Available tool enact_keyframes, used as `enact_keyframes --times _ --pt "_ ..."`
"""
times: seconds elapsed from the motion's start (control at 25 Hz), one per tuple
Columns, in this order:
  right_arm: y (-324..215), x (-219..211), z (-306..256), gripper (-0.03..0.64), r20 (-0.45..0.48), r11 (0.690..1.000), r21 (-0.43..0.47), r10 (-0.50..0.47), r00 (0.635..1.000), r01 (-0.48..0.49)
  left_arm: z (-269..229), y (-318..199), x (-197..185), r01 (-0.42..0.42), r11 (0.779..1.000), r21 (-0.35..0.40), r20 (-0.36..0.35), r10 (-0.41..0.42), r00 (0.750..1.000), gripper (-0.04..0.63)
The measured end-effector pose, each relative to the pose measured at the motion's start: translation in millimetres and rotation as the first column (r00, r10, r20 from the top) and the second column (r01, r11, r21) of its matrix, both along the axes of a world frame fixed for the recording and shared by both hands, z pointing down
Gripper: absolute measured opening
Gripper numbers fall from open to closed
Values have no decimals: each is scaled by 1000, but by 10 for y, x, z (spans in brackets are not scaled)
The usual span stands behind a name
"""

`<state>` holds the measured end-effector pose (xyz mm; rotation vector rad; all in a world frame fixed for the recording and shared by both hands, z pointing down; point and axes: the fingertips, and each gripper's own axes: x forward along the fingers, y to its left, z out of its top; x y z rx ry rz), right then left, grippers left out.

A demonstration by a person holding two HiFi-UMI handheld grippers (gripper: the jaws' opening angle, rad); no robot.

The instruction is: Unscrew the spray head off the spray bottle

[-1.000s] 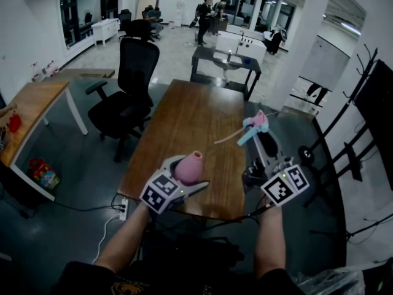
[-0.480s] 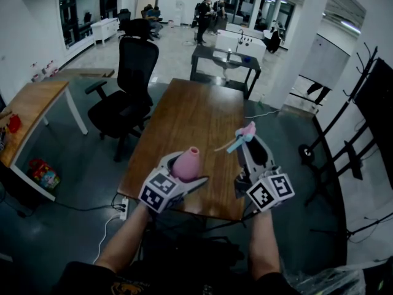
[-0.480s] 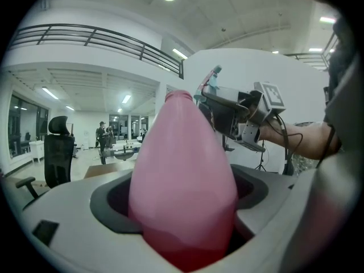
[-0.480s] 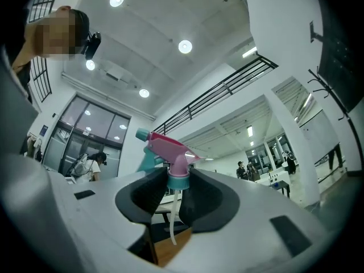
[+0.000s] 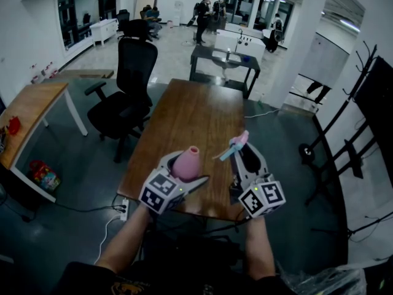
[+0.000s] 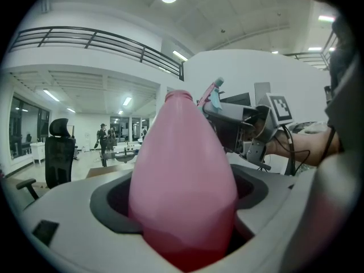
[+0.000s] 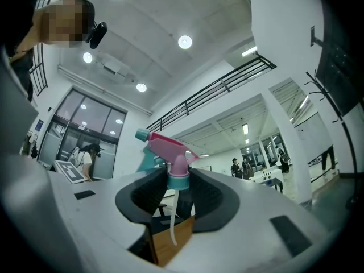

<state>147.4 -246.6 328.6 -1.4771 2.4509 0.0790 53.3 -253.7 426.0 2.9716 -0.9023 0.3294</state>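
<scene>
A: Pink spray bottle (image 6: pixel 182 175), neck bare, is sitting clamped in the left gripper (image 5: pixel 182 178) over the wooden table's (image 5: pixel 190 112) near edge; the jaws are hiding its base.

B: Right gripper (image 7: pixel 177 182) is pinching the detached pink-and-teal spray head (image 7: pixel 168 147); only marker squares are reading as print.

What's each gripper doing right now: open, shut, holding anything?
Left gripper: shut on the pink bottle.
Right gripper: shut on the spray head, its dip tube hanging clear of the bottle.
</scene>
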Motion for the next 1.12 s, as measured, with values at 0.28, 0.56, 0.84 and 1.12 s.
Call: enact_keyframes --times 0.28,0.56,0.84,1.12 --pt "26 -17 78 131 3 1000 -18 10 1000 -10 -58 13 38 -3 1000 14 -2 3 1000 449" --pt "6 -7 99 130 -12 1000 -18 19 1000 -19 -61 1 70 -9 1000 15 -1 9 1000 448" --pt "14 -1 81 130 -17 1000 -12 17 1000 -17 -58 4 93 -10 1000 16 0 10 1000 449" --pt "-11 12 66 130 -18 1000 -9 16 1000 -17 -50 -18 109 -13 1000 15 4 13 1000 448"
